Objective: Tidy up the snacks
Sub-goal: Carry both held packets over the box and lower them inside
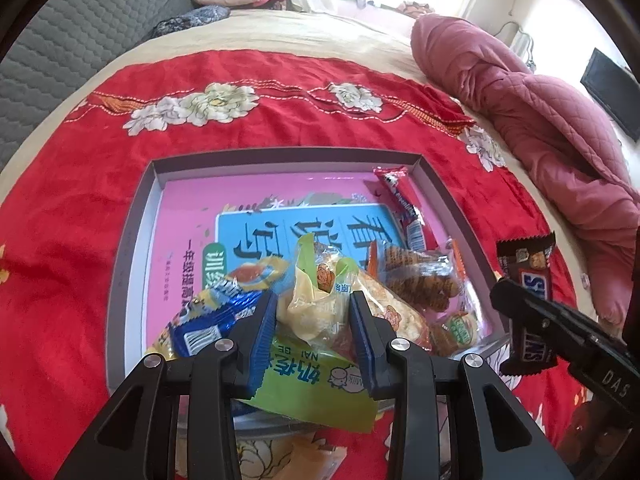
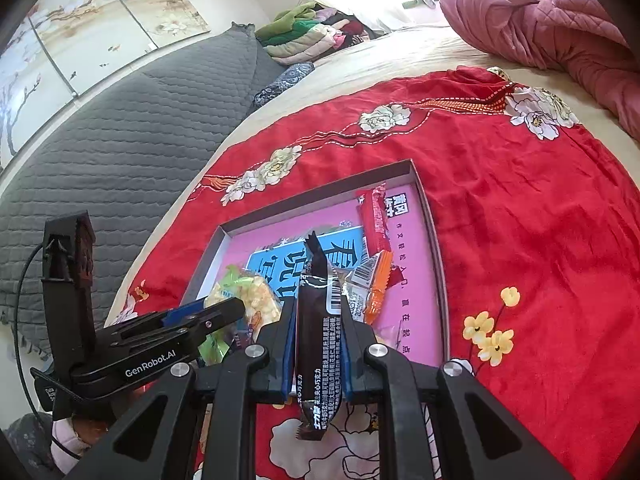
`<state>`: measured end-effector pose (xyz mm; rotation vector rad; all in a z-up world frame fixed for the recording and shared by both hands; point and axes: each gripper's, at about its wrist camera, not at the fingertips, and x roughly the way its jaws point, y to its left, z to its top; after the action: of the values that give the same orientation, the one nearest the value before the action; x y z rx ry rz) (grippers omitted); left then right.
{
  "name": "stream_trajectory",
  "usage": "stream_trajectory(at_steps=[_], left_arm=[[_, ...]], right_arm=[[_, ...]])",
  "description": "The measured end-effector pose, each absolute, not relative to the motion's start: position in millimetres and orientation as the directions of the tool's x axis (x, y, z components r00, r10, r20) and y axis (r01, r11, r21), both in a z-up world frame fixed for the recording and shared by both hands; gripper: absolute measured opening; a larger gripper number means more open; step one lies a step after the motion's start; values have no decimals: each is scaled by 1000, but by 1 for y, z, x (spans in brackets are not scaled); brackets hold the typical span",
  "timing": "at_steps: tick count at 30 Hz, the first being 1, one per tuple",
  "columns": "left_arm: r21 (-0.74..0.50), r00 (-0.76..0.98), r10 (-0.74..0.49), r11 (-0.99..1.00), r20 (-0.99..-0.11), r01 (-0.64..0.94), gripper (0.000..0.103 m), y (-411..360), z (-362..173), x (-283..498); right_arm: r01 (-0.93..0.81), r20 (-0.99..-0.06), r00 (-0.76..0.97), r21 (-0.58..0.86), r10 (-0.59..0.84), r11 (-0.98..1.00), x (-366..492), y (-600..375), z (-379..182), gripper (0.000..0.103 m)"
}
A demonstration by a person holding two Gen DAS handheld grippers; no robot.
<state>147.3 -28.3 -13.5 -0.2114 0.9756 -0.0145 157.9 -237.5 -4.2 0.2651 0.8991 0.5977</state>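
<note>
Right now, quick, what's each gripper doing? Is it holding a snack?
Left gripper: closed on the yellow snack bag over the tray.
Right gripper: closed on the chocolate bar.

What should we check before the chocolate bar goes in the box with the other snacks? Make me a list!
1. Chocolate bar gripped by the right gripper: ok, it stands squeezed between both fingers.
2. Box within reach: ok, it lies just ahead on the red cloth.
3. Free spot in the box: ok, pink floor shows bare near the far corner.
4. Left gripper out of the way: not ok, it sits over the snack pile at the box's near end.
5. Left gripper's hold on the yellow snack bag: cannot tell, the bag lies between its fingers, contact unclear.
</note>
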Motion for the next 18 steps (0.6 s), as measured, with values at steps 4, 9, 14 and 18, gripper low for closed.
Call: stream_trajectory(at_steps=[4,9,14,18], left_arm=[[-189,573,-113,979,-812,-74,38,-32,-13,152],[-197,581,-123,978,-805,-66,38,-35,-13,156],[-213,587,-135,975,-798,-66,38,-33,-15,159],[-209,583,-133,976,-802,-65,38,-34,-18,163]], right_arm=[[-374,-660,475,448,582,812,159,-236,-7,18],[-370,-666,478,439,573,819,163,-235,-9,18],[-366,-671,473,440,571,820,168,-233,-13,18],[-371,-674,472,433,568,822,170,-231,-13,18]])
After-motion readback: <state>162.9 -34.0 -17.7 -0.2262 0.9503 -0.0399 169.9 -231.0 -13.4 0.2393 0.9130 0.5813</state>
